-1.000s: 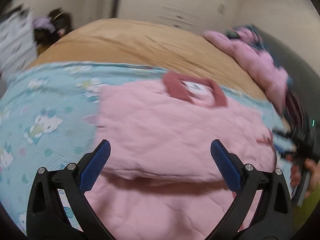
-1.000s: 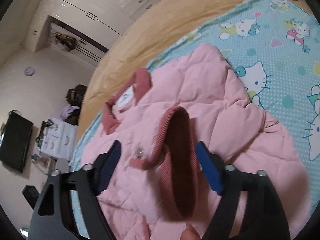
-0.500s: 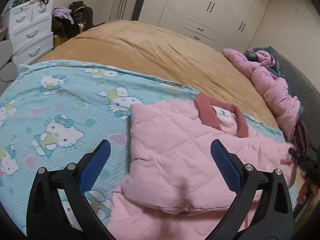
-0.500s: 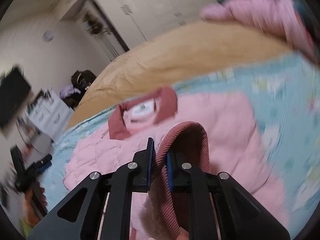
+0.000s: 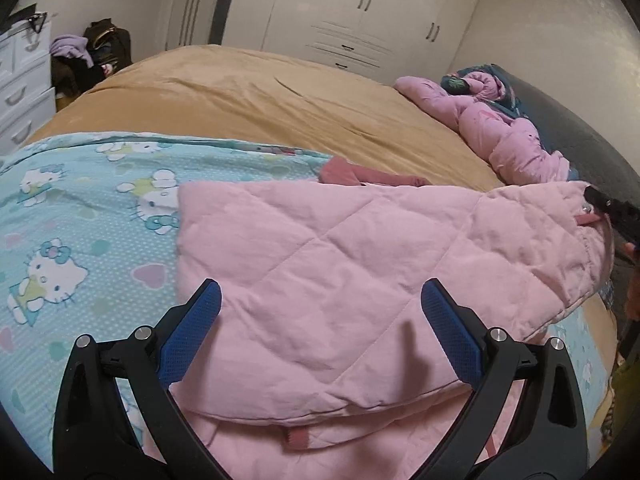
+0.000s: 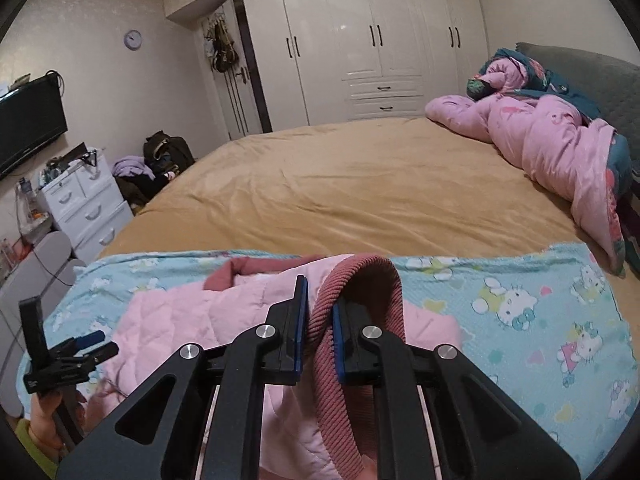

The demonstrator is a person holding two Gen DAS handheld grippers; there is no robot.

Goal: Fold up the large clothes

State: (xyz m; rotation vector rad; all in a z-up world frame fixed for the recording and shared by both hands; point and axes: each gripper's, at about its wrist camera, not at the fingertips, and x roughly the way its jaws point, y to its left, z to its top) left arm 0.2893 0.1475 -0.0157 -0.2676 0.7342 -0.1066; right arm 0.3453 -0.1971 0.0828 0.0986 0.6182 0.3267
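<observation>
A pink quilted jacket (image 5: 328,264) lies on a Hello Kitty blanket (image 5: 80,208) on the bed. Its dark pink collar (image 5: 360,174) points to the far side. My left gripper (image 5: 320,320) is open and empty, hovering low over the jacket's near part. My right gripper (image 6: 320,320) is shut on the jacket's dark pink ribbed cuff (image 6: 360,280) and holds the sleeve lifted; it also shows at the right edge of the left wrist view (image 5: 612,212). The left gripper shows small at the left in the right wrist view (image 6: 88,344).
The bed has a tan cover (image 6: 360,184). A crumpled pink duvet (image 6: 552,144) lies by the grey headboard (image 6: 600,80) at the right. White wardrobes (image 6: 380,40) fill the far wall. A white drawer unit (image 6: 84,200) and a bag (image 6: 168,152) stand at the left.
My right gripper closed on the ribbed cuff and pulled the sleeve up and out to the right. My left gripper stayed open and drew back a little over the jacket.
</observation>
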